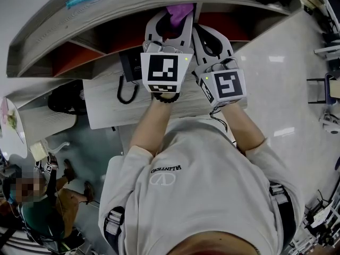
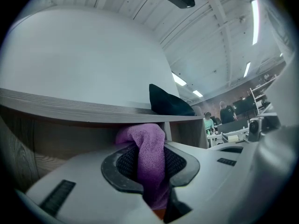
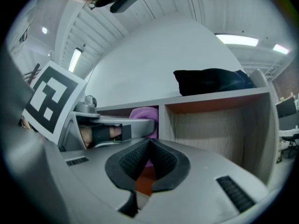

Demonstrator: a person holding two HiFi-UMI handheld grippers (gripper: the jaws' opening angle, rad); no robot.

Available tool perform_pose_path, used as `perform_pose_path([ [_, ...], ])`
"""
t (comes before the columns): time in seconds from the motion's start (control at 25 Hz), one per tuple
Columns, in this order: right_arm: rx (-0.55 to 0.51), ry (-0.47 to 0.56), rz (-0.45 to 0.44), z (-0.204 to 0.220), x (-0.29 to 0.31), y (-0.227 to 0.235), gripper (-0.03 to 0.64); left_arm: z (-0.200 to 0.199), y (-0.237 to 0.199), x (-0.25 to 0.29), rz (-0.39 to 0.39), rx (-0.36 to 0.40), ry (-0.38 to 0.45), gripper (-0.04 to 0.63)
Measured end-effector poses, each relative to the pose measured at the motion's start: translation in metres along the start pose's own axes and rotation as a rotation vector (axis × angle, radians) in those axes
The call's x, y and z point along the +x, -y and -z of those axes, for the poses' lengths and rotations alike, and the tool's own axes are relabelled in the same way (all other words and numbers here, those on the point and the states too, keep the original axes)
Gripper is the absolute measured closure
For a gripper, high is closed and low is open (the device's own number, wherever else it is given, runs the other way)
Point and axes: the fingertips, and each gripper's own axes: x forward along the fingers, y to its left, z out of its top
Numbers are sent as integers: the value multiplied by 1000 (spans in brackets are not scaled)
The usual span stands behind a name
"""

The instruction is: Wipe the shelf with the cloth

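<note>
Purple cloth [image 2: 145,146] is pinched between the left gripper's [image 2: 150,171] jaws at the mouth of a shelf [image 2: 70,108] compartment. The right gripper [image 3: 148,158], just beside it, is clenched on nothing. The person's shirt [image 1: 212,195] reads "VALENTINO".

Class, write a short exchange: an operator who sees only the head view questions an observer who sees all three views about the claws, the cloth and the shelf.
Operator: Is the left claw really gripping the cloth?
Observer: Yes. The left gripper view shows its pads clamped on the purple cloth, which bunches up above them.
Operator: And the other one?
Observer: The right claw is shut, with nothing between its pads.
Operator: What is the dark shape at my frame's top edge?
Observer: A black bundle lying on the shelf's top board.
</note>
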Motion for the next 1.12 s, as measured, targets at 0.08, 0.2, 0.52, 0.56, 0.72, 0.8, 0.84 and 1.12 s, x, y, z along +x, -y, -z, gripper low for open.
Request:
perform_pose_path([
  [0.08, -2, 1, 0, -1, 0, -2, 618, -1, -2, -1, 0, -2, 2, 505],
  [0.2, -3, 1, -2, -1, 2, -6, 618, -2, -5, -4, -3, -3, 6, 505],
  [0.52, 0, -3, -11, 0, 12, -22, 618, -1, -21, -14, -15, -8, 8, 505],
  [0.56, 0, -4, -13, 0, 14, -25, 618, -2, -24, -15, -18, -9, 9, 505],
  [0.72, 6, -4, -19, 0, 20, -33, 618, -2, -34, -20, -25, -10, 10, 505],
  [0.8, 8, -7, -12, 0, 23, -36, 618, -1, -39, -23, -28, -12, 10, 505],
  [0.84, 11, -9, -7, 1, 25, -38, 618, -1, -42, -24, -31, -14, 10, 505],
  [1.12, 18, -24, -4, 5, 36, -51, 618, -1, -64, -35, -52, -23, 11, 505],
])
